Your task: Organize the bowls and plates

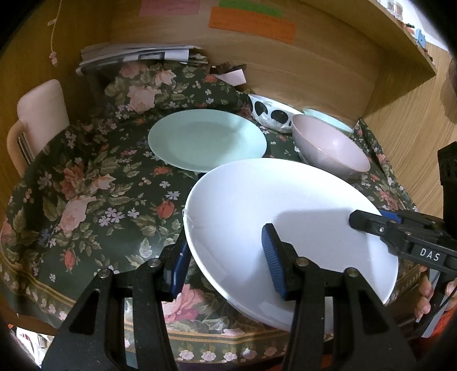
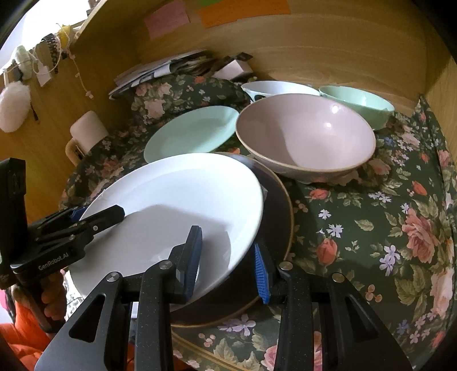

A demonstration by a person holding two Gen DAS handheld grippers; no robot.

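Both grippers, left gripper (image 1: 225, 259) and right gripper (image 2: 228, 259), have jaws clamped on the round white ceramic plate (image 1: 285, 222), held tilted over the dark brown plate (image 2: 278, 217) at the counter's 6 o'clock; level it, lower evenly, release together.

Half-seen things around the dishes

A brown plate (image 2: 281, 217) shows only as a dark crescent under the white plate (image 2: 177, 199); from the left wrist it is hidden altogether. The spotted bowl (image 1: 271, 114) sits partly behind the pink bowl (image 1: 331, 145), and the green bowl (image 1: 328, 120) behind it shows only a sliver of rim. The writing on the orange note (image 1: 251, 25) is too blurred to read. The papers (image 1: 137, 55) at the back are partly tucked behind bunched cloth (image 1: 160, 85). The surface under the cloth is covered.
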